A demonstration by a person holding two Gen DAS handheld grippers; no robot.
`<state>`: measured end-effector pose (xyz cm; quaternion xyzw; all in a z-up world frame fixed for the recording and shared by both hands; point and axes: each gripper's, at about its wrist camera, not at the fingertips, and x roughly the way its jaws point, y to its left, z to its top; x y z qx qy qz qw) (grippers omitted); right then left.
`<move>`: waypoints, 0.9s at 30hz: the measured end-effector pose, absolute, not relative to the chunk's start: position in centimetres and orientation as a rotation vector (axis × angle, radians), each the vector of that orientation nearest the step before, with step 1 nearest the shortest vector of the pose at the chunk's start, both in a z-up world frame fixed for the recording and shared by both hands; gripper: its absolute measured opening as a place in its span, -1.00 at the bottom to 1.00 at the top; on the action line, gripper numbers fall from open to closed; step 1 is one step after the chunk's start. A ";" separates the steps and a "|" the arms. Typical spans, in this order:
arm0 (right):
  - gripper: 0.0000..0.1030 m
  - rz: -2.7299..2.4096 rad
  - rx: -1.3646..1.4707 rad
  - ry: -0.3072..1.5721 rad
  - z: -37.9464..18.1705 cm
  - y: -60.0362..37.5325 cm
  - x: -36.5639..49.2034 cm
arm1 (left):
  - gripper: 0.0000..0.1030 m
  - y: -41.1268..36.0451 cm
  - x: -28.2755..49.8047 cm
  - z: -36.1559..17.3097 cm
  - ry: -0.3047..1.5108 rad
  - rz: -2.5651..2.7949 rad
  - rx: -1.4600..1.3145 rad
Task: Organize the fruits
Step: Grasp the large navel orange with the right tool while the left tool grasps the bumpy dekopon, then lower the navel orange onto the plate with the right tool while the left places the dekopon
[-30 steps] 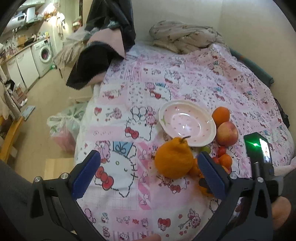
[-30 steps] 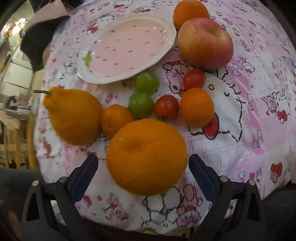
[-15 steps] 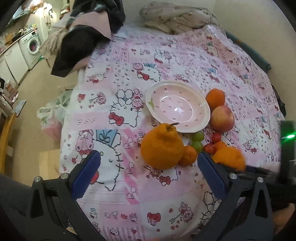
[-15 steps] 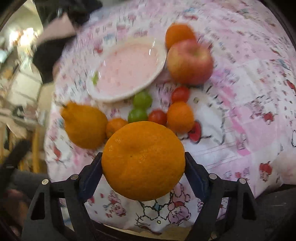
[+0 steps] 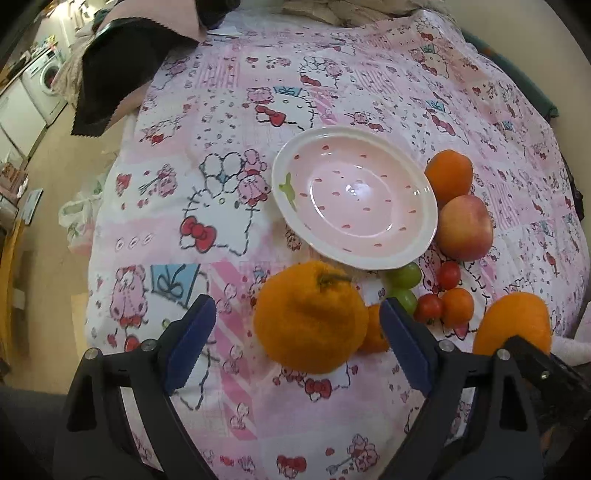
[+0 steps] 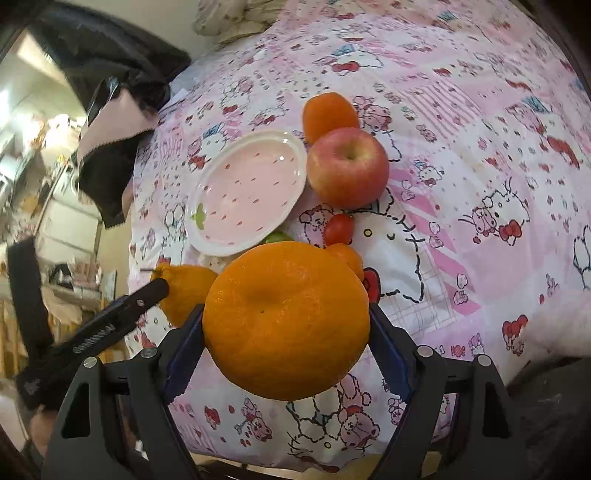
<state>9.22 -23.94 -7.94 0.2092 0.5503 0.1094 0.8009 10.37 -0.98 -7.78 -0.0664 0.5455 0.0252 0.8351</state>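
A pink strawberry-print plate (image 5: pixel 275 173) (image 6: pixel 251 188) lies empty on the Hello Kitty bedspread. My left gripper (image 5: pixel 297 343) straddles a knobby orange with a stem (image 5: pixel 310 317) (image 6: pixel 188 288). Its jaws are closing, and the left pad still stands apart from the peel. My right gripper (image 6: pixel 286 325) is shut on a big round orange (image 6: pixel 286 321) (image 5: pixel 513 325), held above the bedspread. Right of the plate sit an apple (image 5: pixel 465 229) (image 6: pixel 347 171) and a smaller orange (image 5: pixel 448 173) (image 6: pixel 328 112). Green grapes (image 5: pixel 404 275), cherry tomatoes (image 5: pixel 448 275) and small mandarins (image 5: pixel 458 306) lie between them.
A black and pink cloth (image 5: pixel 122 70) hangs over the bed's far left corner. A crumpled blanket (image 5: pixel 351 11) lies at the back. Left of the bed's edge is the floor, with a plastic bag (image 5: pixel 79 221) and a washing machine (image 5: pixel 44 77).
The right gripper closed on the big orange and lifted it off the bedspread. The left gripper came down closer around the knobby orange and its jaws narrowed.
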 end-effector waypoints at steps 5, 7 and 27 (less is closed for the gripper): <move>0.64 0.222 0.454 1.177 -8.0 -23.8 9.4 | 0.33 -1.0 12.2 -9.1 1.179 0.051 -0.125; 0.64 0.223 0.461 1.186 -8.2 -23.7 9.4 | 0.16 -0.6 13.1 -10.0 1.196 0.025 -0.166; 0.64 0.306 0.429 1.160 -6.5 -21.6 10.7 | -0.48 1.7 13.1 -5.0 1.104 0.039 -0.282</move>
